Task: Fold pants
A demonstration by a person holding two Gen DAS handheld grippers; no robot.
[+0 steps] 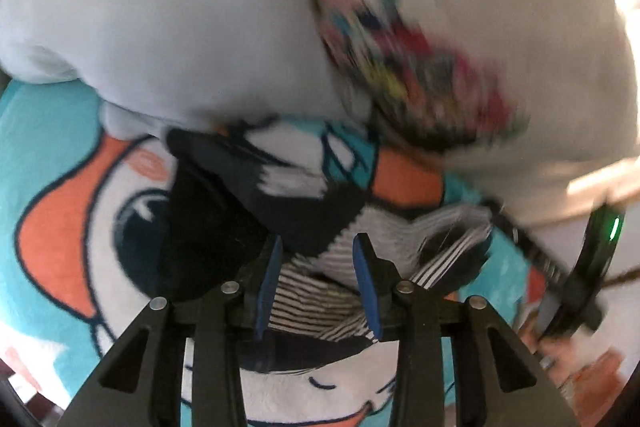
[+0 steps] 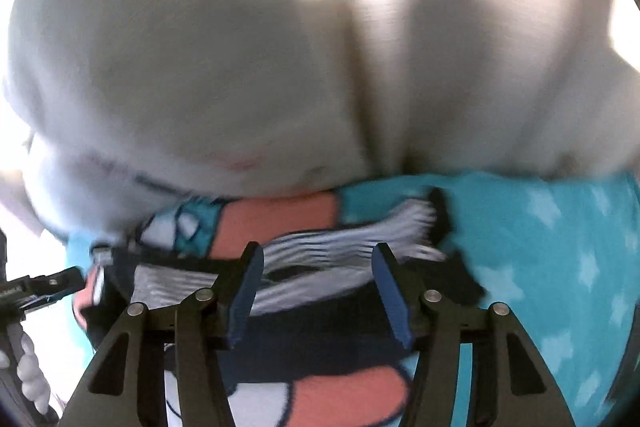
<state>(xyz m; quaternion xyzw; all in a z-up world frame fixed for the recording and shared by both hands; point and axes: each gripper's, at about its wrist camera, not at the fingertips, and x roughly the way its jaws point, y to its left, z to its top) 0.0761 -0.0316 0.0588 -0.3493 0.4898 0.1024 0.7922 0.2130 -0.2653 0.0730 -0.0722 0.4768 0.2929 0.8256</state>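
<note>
pants (image 1: 304, 267): black w/ thin b/w striped part, bunched in a heap on cartoon blanket, near pale bedding.
left gripper (image 1: 318, 251): jaws partly apart, pads not pressing; striped cloth lies between and below them, let go.
right gripper (image 2: 318, 259): jaws wide, nothing clamped; stripes seen through gap.
blanket (image 1: 52, 147): teal, orange + white cartoon print; white stars in right view.
bedding (image 1: 180, 7): pale grey-white, behind the heap.
patterned cloth (image 1: 380, 39): multicolour, blurred, on bedding.

left wrist: close, steeply down | right wrist: same | shared: striped pants (image 1: 320, 283)
</note>
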